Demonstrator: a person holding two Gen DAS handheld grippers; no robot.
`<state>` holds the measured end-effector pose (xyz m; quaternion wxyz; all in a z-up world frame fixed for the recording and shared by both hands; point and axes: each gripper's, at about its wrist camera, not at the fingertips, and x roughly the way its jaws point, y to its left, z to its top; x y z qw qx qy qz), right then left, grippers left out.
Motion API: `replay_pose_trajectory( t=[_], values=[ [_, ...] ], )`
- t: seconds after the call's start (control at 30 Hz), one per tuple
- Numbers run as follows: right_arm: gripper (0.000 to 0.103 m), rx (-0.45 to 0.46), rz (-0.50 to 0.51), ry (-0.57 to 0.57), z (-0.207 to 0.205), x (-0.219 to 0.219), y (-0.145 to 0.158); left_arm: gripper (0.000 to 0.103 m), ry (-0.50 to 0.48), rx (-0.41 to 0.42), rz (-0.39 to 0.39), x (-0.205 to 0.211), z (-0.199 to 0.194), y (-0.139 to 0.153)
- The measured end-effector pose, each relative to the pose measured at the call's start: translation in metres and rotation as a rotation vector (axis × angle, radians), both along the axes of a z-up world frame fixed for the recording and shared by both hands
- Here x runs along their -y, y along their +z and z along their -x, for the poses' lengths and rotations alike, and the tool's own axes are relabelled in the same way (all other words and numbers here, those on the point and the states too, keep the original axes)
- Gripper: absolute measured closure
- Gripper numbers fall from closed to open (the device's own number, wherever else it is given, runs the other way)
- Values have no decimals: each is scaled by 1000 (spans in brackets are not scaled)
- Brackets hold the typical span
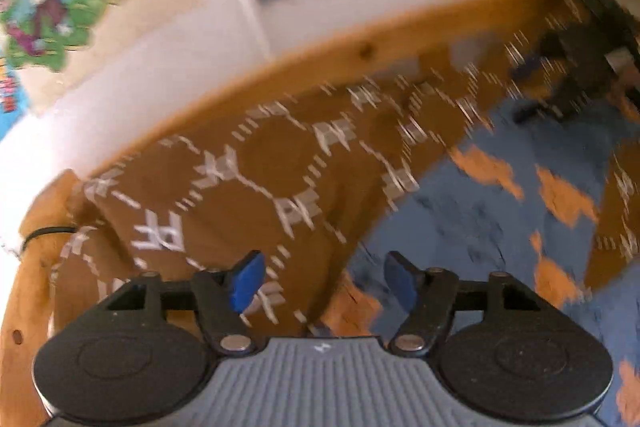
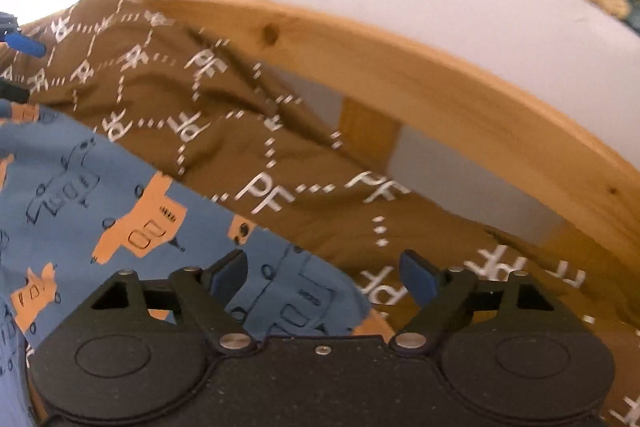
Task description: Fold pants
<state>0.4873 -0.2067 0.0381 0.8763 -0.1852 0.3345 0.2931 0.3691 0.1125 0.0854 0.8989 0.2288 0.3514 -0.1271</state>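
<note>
Under your right gripper (image 2: 324,277) lie the pants (image 2: 80,195), running left toward your left gripper (image 1: 324,279); both grippers gape wide, holding nothing.

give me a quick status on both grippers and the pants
Left gripper open, empty. Right gripper open, empty. Blue pants flat on brown bedspread, not held. Nothing in the way.

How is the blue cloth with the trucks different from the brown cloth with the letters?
The blue pants have orange and outlined trucks; the brown blanket has white letters joined by dotted lines. The pants lie on top, and the blanket is spread underneath, reaching the wooden rail. Both are soft, printed fabric, rumpled on the bed.
</note>
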Motion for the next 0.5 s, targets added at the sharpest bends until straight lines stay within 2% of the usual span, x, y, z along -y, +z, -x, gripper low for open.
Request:
replay_pose_trajectory(
  t=[0.03, 0.07, 0.1, 0.17, 0.27, 0.37, 0.43, 0.5],
  values=[
    [19, -15, 11, 15, -2, -5, -3, 45, -9, -14, -27, 3, 0, -5],
    [19, -26, 23, 28, -2, -7, -4, 60, -7, -34, -74, 6, -2, -11],
    [19, -37, 34, 40, -4, -10, -5, 71, 5, -45, -121, 9, -2, -16],
    [19, -56, 51, 62, -9, -19, -8, 76, 25, -52, -166, 10, -5, -22],
    [21, -52, 84, 68, -15, -27, -11, 87, 61, -65, -135, 7, -13, -17],
    [24, -79, 107, 64, -22, -30, -18, 94, 66, -63, -145, 6, -15, -17],
    [31, -101, 97, 67, -22, -30, -21, 98, 62, -52, -156, 9, -12, -18],
    [49, -105, 102, 83, -17, -30, -22, 100, 66, -40, -154, 10, -11, -18]
  ],
)
